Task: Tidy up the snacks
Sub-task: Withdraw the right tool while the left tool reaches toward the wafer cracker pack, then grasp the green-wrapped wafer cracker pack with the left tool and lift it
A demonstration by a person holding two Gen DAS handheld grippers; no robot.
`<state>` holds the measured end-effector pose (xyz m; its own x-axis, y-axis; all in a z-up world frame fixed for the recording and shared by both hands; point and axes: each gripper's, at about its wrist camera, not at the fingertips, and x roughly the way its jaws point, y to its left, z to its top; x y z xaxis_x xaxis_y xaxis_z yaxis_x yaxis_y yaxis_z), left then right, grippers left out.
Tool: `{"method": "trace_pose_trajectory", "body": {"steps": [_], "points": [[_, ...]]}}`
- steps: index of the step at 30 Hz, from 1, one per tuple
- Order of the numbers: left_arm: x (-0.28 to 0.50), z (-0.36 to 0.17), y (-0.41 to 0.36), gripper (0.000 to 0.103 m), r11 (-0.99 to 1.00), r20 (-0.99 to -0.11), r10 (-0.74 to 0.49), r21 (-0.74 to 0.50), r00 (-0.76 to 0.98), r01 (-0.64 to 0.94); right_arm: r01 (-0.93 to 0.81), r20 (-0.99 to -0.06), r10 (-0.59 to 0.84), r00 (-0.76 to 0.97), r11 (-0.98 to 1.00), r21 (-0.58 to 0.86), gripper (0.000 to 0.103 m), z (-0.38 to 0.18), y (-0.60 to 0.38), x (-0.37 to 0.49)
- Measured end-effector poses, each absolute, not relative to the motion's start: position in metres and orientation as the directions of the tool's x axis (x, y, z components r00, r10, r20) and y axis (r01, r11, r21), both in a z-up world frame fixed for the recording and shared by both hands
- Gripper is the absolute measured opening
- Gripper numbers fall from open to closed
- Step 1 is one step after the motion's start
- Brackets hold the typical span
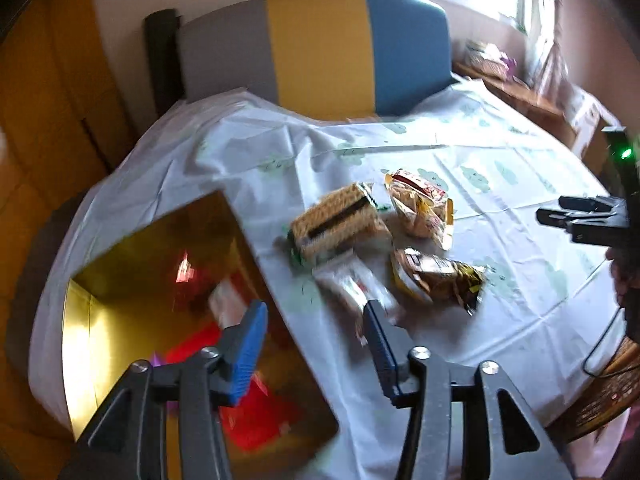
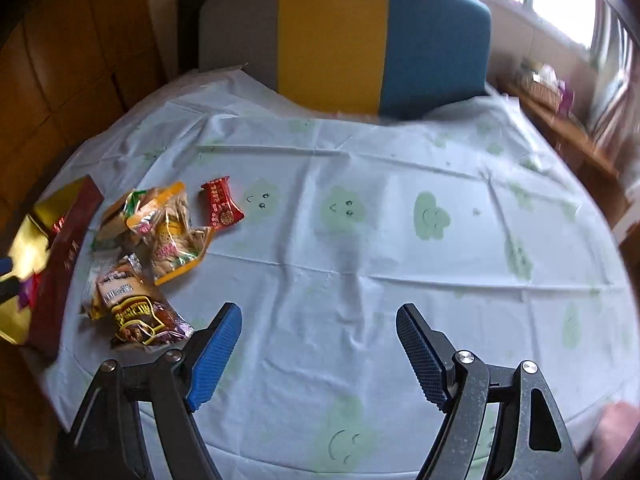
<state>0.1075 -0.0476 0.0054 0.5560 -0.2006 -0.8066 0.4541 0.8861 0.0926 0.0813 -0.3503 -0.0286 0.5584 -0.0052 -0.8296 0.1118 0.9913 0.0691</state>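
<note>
In the left wrist view my left gripper [image 1: 314, 312] is open with nothing between its blue pads. It hangs over the right wall of a gold-lined box [image 1: 120, 272] that holds red packets. Beyond it, on the tablecloth, lie a blurred white packet [image 1: 348, 280], a wafer pack [image 1: 340, 220], an orange nut bag [image 1: 424, 208] and a brown-and-yellow bag [image 1: 436, 280]. My right gripper [image 2: 318, 312] is open above bare cloth, to the right of the brown bag [image 2: 132, 308], the nut bag [image 2: 176, 236] and a small red packet [image 2: 222, 204].
A chair back [image 1: 320, 48] striped grey, yellow and blue stands at the table's far edge. A wooden shelf [image 2: 560, 128] runs under the window at the right. A wicker surface [image 1: 608, 392] and a black cable sit at the near right. The white cloth [image 2: 360, 240] has green smiling clouds.
</note>
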Motion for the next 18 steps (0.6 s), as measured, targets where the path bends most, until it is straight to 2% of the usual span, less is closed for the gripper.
{"method": "trace_pose_trajectory", "body": {"steps": [5, 18], "points": [[0.15, -0.013, -0.074, 0.061, 0.832, -0.85, -0.184, 0.132, 0.494, 0.538, 0.094, -0.835, 0.022, 0.55, 0.992, 0.088, 0.082, -0.03, -0.346, 0.086], [0.21, -0.06, -0.134, 0.063, 0.623, -0.91, -0.12, 0.242, 0.397, 0.743, 0.122, -0.827, 0.046, 0.56, 0.983, 0.137, 0.084, -0.026, -0.353, 0.089]]}}
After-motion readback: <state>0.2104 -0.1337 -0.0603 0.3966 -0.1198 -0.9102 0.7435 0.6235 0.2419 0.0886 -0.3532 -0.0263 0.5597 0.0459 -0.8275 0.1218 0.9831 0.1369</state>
